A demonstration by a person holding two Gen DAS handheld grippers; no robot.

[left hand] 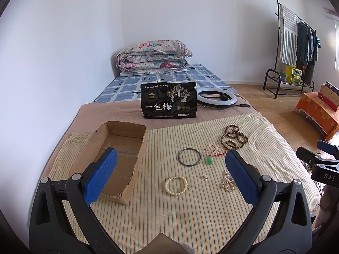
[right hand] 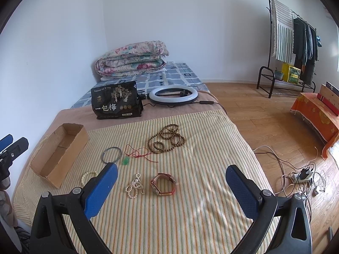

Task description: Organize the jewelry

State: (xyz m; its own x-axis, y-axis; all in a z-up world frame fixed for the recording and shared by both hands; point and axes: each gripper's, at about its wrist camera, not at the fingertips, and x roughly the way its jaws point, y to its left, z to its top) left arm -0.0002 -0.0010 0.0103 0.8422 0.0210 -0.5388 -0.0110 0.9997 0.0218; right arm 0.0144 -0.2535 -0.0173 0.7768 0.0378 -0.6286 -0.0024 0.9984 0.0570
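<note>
- In the left wrist view the pink pearl strand [left hand: 227, 182] is partly covered by the right-hand finger pad [left hand: 241, 177], and the watch is not visible there.
- In the right wrist view the cream bead bracelet [right hand: 88, 176] is half hidden behind the left-hand finger pad [right hand: 101, 188].
- A tiny pale item [left hand: 205, 177] lies between the bracelet and the pearl strand; it is too small to identify.
- The left gripper [left hand: 170, 175] hovers over the striped cloth [left hand: 180, 216] with its fingers spread wide and nothing between them.
- Between its fingers lie the cream bead bracelet [left hand: 176, 185], the dark bangle [left hand: 189, 157] and the green pendant on a red cord [left hand: 209, 160].
- The cardboard box [left hand: 118, 154], open on top, sits behind and beside its left-hand finger.
- The right gripper [right hand: 171, 187] is likewise wide apart and holds nothing, level above the cloth.
- Between its fingers sit the pearl strand [right hand: 134, 187] and the leather-strapped watch [right hand: 163, 184]; beyond them is the coiled brown bead string [right hand: 167, 139].
- A black snack bag [right hand: 116, 103] and a ring light [right hand: 173, 95] stand farther ahead.
</note>
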